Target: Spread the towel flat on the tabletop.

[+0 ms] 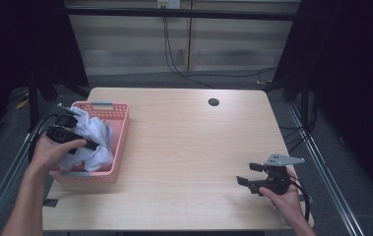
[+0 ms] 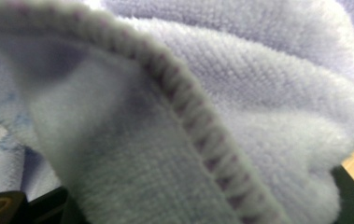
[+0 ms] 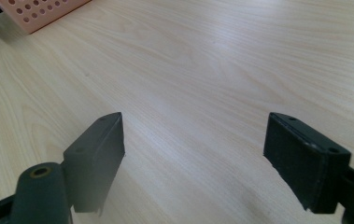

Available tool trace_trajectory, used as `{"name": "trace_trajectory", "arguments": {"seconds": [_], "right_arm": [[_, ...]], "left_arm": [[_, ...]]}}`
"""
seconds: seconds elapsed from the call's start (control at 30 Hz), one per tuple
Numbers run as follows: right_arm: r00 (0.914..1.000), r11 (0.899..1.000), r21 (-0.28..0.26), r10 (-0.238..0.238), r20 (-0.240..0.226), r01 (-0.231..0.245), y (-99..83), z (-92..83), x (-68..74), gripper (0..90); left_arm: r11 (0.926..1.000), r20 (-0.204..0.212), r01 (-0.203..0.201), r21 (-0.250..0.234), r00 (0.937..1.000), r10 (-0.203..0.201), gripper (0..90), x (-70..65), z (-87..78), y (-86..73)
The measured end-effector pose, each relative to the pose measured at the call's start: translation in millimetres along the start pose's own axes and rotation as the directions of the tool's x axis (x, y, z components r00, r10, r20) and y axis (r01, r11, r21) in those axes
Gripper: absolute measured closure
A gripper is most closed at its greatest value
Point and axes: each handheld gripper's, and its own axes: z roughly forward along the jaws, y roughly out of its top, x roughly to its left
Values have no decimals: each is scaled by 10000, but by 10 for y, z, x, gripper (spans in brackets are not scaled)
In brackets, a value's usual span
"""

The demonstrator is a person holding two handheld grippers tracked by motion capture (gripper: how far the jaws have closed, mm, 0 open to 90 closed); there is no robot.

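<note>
A pink perforated basket [image 1: 121,140] stands at the table's left edge, heaped with pale, whitish-lavender towels [image 1: 100,147]. My left gripper [image 1: 86,130] is over the basket, its jaws around a thick fold of towel [image 2: 240,93]. That fold has a stitched hem and bulges between the two black jaws in the left gripper view, so the gripper is shut on it. My right gripper [image 1: 249,174] rests low near the table's front right corner. Its jaws stand open over bare wood [image 3: 193,144] with nothing between them.
The light wooden table [image 1: 184,147] has a round cable hole [image 1: 213,102] near its far edge. A corner of the pink basket [image 3: 39,14] shows at the top left of the right gripper view. Cables hang behind the table.
</note>
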Motion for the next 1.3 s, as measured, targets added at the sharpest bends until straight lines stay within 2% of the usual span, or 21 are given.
{"name": "trace_trajectory", "arguments": {"seconds": [0.03, 0.07, 0.1, 0.2, 0.23, 0.27, 0.47, 0.7, 0.73, 0.83, 0.9, 0.93, 1.03, 1.2, 1.23, 1.3], "right_arm": [[10000, 10000, -19, -22, 10, 22, -2, -6, -2, 200], [10000, 10000, -21, -46, -4, 46, -2, -10, -3, 200], [10000, 10000, -7, -72, 8, 72, -4, -18, -2, 200], [10000, 10000, -37, -28, -9, 28, -4, -23, 4, 200], [10000, 10000, -26, -5, -11, 5, -4, -23, 5, 200], [10000, 10000, 5, -50, -44, 50, -6, -19, 4, 200], [10000, 10000, 9, -41, -42, 41, -3, -7, 1, 200], [9999, 10000, 41, -82, -91, 83, -3, -11, 3, 200], [9999, 9999, 47, -88, -100, 88, -4, -12, 4, 200], [9999, 10000, 35, -84, -97, 84, -3, -13, 3, 200], [9999, 10000, 32, -82, -106, 83, -3, -12, 2, 200], [9999, 10000, 26, -91, -94, 91, -2, -12, 1, 200], [9999, 10000, 15, -70, -106, 70, -1, -12, -2, 200], [9999, 10000, 10, -75, -111, 75, -1, -8, 1, 200], [9999, 10000, 10, -75, -111, 75, -1, -8, 1, 200], [9999, 10000, 21, -68, -103, 68, -1, -13, -1, 200]], "left_arm": [[9997, 102, 130, -215, 9999, -128, 451, -7, -29, -1], [9993, 15, 115, -355, 9999, -115, 451, -3, -69, 2], [9984, -140, 268, -503, 9995, -275, 452, -15, -91, 1], [9980, -85, 217, -596, 9997, -222, 452, -28, -100, -5], [9940, -4, 480, -978, 9988, -483, 452, -44, -99, -14], [9948, 24, 180, -998, 9998, -179, 452, -34, -128, -16], [9893, 156, 360, -1417, 9993, -341, 451, -49, -242, 39], [9819, 338, 231, -1878, 9993, -171, 449, -89, -442, 99], [9784, 351, 302, -2047, 9991, -235, 449, -98, -468, 102], [9763, 386, 178, -2158, 9992, -96, 448, -115, -555, 118], [9746, 359, 232, -2227, 9992, -156, 448, -124, -569, 121], [9733, 532, 184, -2286, 9986, -64, 448, -141, -608, 133], [9723, 524, 124, -2335, 9986, -2, 447, -163, -653, 151], [9621, 668, -63, -2725, 9974, 255, 445, -230, -800, 196], [9621, 668, -63, -2725, 9974, 255, 445, -230, -800, 196], [9561, 525, -242, -2920, 9978, 413, 444, -263, -865, 207]]}}
